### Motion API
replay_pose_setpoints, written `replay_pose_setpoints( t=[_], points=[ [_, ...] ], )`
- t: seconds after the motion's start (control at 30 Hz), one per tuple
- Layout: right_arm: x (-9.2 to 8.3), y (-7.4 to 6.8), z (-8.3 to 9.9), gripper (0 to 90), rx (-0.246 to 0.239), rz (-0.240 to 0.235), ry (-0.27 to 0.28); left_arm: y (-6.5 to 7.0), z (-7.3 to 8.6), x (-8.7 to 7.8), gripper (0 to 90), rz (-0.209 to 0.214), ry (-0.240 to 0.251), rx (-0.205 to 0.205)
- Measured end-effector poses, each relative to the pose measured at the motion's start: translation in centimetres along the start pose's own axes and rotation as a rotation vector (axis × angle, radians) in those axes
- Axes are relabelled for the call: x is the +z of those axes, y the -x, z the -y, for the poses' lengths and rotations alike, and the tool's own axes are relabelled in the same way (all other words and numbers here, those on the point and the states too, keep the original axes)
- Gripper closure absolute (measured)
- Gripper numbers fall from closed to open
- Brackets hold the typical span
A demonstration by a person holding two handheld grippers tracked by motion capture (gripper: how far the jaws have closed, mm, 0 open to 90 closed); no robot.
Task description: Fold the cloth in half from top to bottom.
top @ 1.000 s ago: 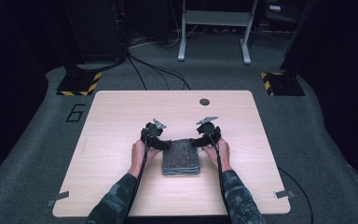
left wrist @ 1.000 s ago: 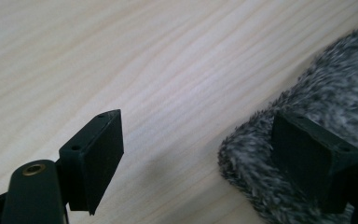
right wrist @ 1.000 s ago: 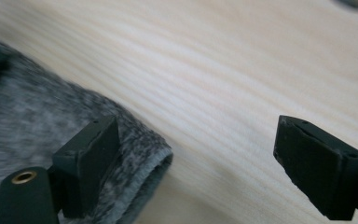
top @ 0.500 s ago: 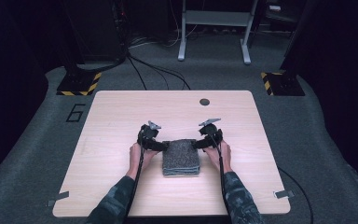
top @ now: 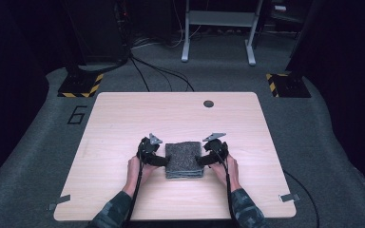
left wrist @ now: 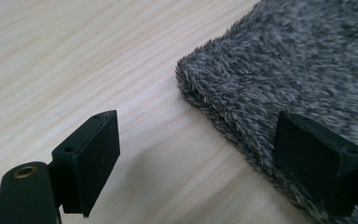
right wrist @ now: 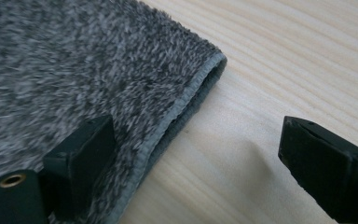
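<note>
A folded grey fluffy towel [top: 184,159] lies flat near the middle of the light wooden table [top: 123,118]. My left gripper [top: 160,161] sits at the towel's left side, open. In the left gripper view, one pad [left wrist: 317,158] hovers over the towel's [left wrist: 284,60] edge and the other is over bare wood, so the left gripper [left wrist: 196,121] grips nothing. My right gripper [top: 201,160] is at the towel's right side, also open. In the right gripper view it [right wrist: 196,126] straddles the hemmed edge of the towel [right wrist: 74,70] without pinching it.
A small dark round hole [top: 208,103] marks the table's far side. Cables trail from both grippers toward the person's forearms at the near edge. On the floor are yellow-black striped pads [top: 78,85] and a metal stand [top: 218,28].
Both hands have pulled back from the towel's far corners toward the person and slightly apart, and are now at the towel's left and right sides. The towel has not moved.
</note>
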State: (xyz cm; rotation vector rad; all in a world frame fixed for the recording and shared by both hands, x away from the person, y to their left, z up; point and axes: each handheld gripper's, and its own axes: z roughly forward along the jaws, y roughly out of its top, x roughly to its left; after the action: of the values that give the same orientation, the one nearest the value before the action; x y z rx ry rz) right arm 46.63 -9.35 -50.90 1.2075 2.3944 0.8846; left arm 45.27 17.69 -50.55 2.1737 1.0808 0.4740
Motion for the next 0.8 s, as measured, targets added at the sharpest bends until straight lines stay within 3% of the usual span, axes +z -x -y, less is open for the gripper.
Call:
replay_pose_setpoints(
  t=[0.23, 0.4, 0.5, 0.53, 0.67, 0.8],
  points=[
    [-4.8, 1.1, 1.3, 9.3, 0.019, -0.008, 0.101, -0.7, 0.4, -4.5, 11.2, -0.019, 0.065, 0.008],
    [-8.2, 2.2, 3.6, 8.6, 0.039, 0.012, 0.137, -1.5, 2.3, -7.5, 10.3, -0.051, 0.093, 0.001],
    [-9.6, 2.8, 5.3, 8.4, 0.054, 0.028, 0.149, -2.0, 3.4, -8.4, 9.9, -0.066, 0.091, -0.001],
    [-10.1, 3.1, 6.1, 8.4, 0.068, 0.035, 0.153, -2.5, 4.8, -8.9, 9.8, -0.083, 0.084, -0.013],
    [-10.8, 4.3, 8.5, 8.3, 0.099, 0.059, 0.153, -4.1, 7.8, -9.4, 8.9, -0.114, 0.062, -0.078],
    [-10.9, 5.8, 11.0, 8.2, 0.139, 0.099, 0.122, -6.1, 10.7, -9.4, 8.4, -0.172, 0.041, -0.124]
  ],
)
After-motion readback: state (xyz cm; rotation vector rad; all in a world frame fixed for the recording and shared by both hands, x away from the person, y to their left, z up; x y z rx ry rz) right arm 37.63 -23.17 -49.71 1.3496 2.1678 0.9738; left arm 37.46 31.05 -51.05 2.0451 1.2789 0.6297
